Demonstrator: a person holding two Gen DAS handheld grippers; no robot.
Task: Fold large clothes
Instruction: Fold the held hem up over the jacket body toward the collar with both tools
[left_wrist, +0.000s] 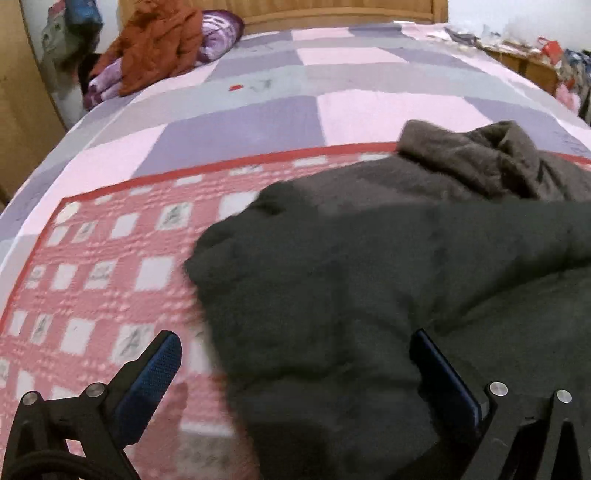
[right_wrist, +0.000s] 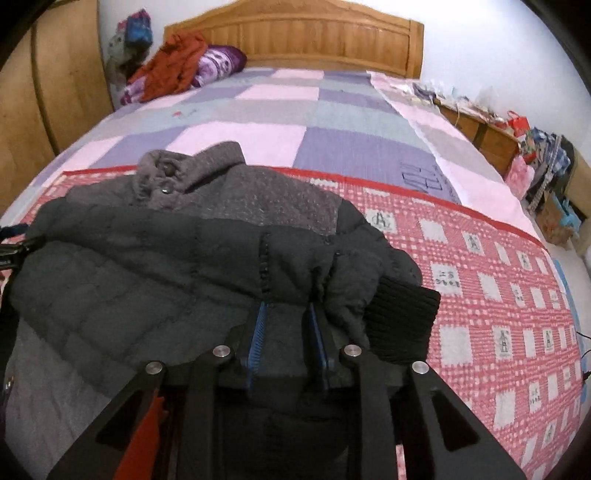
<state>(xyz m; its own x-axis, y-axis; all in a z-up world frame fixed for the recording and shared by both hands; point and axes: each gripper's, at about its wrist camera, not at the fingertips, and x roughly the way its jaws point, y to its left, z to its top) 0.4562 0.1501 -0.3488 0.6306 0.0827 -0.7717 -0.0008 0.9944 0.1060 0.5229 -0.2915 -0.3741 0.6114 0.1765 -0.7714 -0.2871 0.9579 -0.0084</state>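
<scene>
- The dark quilted padded jacket with a grey knitted collar (right_wrist: 192, 236) lies on the red-and-white checked blanket (right_wrist: 498, 295), which is spread over the near part of the bed with its pink, lilac and grey checked cover (right_wrist: 258, 122).
- In the left wrist view the jacket (left_wrist: 369, 288) is blurred; its stitching and edges are hard to make out, and its right part runs off the frame.
- In the right wrist view the jacket's lower part is hidden behind the gripper frame, and a black ribbed cuff (right_wrist: 402, 317) sticks out at the right.
- The right gripper (right_wrist: 288, 332) tilts down at the bed, its jaws drawn close and pinching a fold of the jacket between the blue pads (right_wrist: 258, 332).
- The left gripper (left_wrist: 295, 365) also tilts down, jaws spread wide; the jacket's edge lies between them, the pads not pressing it.
- At the far end stand a wooden headboard (right_wrist: 314, 37), a rust-orange garment (right_wrist: 173, 66) and a purple patterned bundle (right_wrist: 218, 62).
- Clutter beside the bed at the right is too small to tell apart.
</scene>
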